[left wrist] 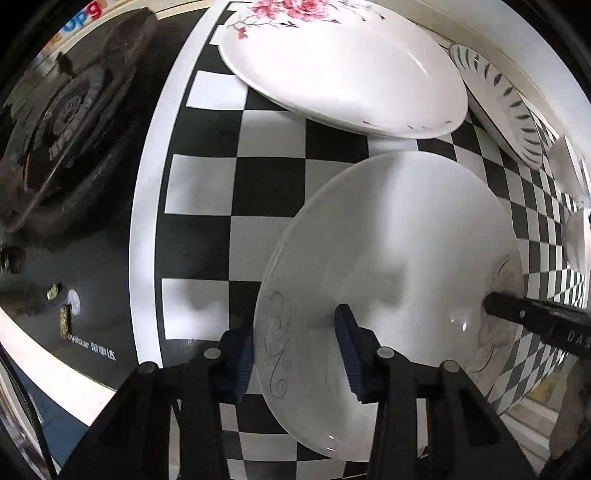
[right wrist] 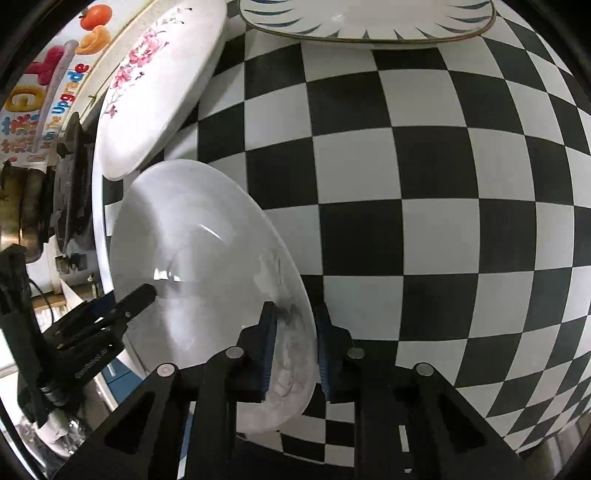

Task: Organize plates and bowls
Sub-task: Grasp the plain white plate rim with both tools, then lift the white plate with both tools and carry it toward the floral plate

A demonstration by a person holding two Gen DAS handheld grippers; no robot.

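**Two grips on one plate rim — slip and tilt risk**

Both grippers straddle the same white plate [left wrist: 399, 258], opposite edges, plate near the front of the checkered tabletop [left wrist: 266, 177]. Left gripper [left wrist: 295, 354]: fingers closed in on the near rim, one pad under, one inside. Right gripper [right wrist: 293, 350]: same on the far rim; its fingers look clamped on the edge. Neither shows much bite.

Risks, my read:
- Glazed rim, shallow bite: plate slides out if the hands lift unevenly.
- Hands pull apart or twist: rim pops free, plate drops.
- Floral plate [left wrist: 332, 66] sits just beyond, blue-striped plate [right wrist: 369, 22] behind; a swing forward clips them.
- Stove [left wrist: 66, 122] left of the mat: drifting that way knocks the burner.
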